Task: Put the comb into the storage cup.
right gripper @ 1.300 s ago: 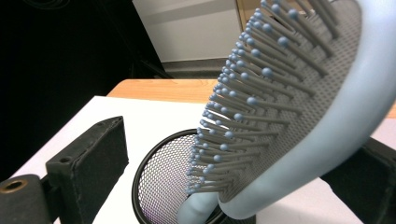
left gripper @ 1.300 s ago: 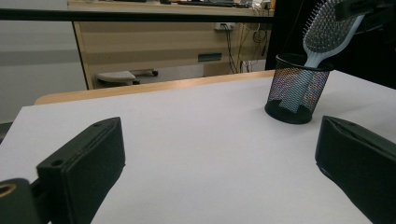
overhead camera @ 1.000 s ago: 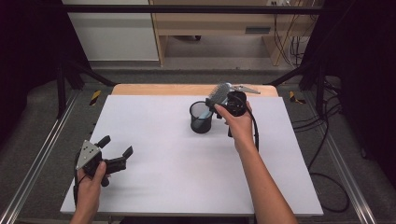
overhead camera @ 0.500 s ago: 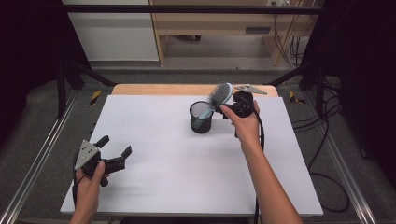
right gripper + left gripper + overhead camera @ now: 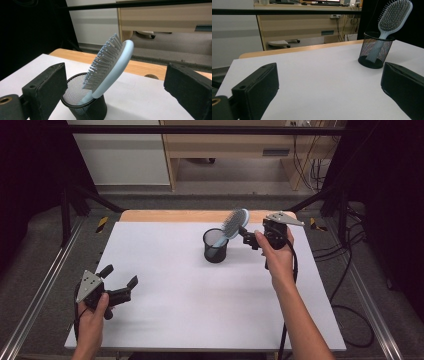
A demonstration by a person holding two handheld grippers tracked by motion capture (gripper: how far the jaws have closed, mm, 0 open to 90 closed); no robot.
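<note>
— High view first. What do we record?

— We note a black mesh cup standing upright on the white table, toward its far side. A light blue hairbrush stands in the cup handle down, its head leaning out over the rim toward the right gripper. That gripper is held just beside the brush head; we see its jaws parted and nothing between them. The left gripper sits at the near left corner, well apart from the cup, jaws spread wide and holding nothing.

— Left gripper view?

— We confirm the wide spread: both black jaws stand at the frame's edges with bare table between them. The cup is farther off to the right, the hairbrush tilted in it with bristles facing us, its handle visible through the mesh.

— Right gripper view?

— We find the jaws wide apart and not touching anything. The hairbrush rises between them, farther off, bristles turned to the left, its handle down inside the cup. The cup sits close behind the left-hand jaw; we cannot tell whether they touch.
</note>
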